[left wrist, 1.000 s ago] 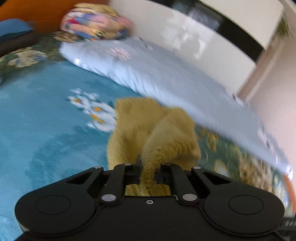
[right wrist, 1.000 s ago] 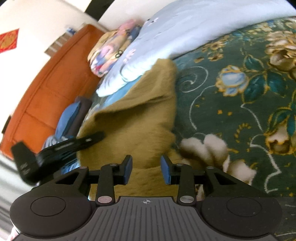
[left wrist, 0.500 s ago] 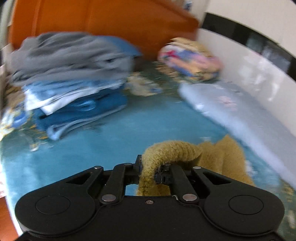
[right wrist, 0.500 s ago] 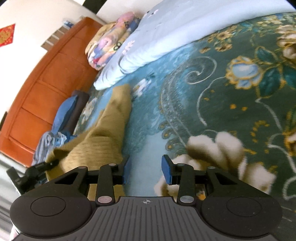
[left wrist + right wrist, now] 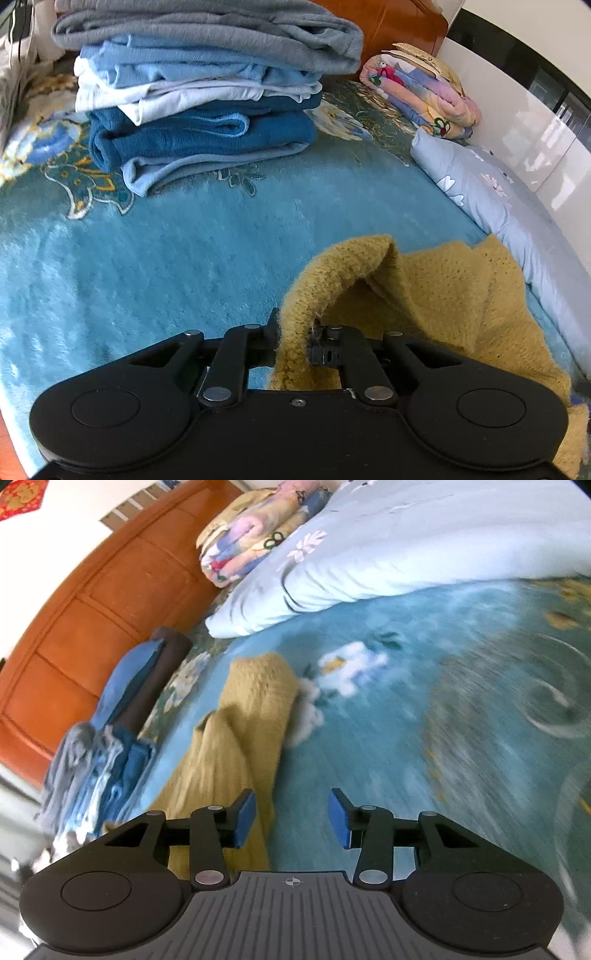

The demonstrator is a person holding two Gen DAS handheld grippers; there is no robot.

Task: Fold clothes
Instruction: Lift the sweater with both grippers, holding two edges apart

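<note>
Both wrist cameras low over bed (image 5: 155, 258), angled down toward headboard (image 5: 92, 602); shared: clothes stack (image 5: 199, 92), yellow knit (image 5: 236, 738).

On the bed (image 5: 147, 258), the sweater (image 5: 443, 295) lies in front of the stack of folded clothes (image 5: 203, 92). A pillow (image 5: 498, 199) lies to its right, with a rolled quilt (image 5: 424, 92) behind the pillow near the headboard (image 5: 92, 609).

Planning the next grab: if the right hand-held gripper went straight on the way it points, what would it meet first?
Probably the bare teal bedspread. The right hand-held gripper stands open and empty, with the mustard knit garment just left of its line; depth is blurry.
</note>
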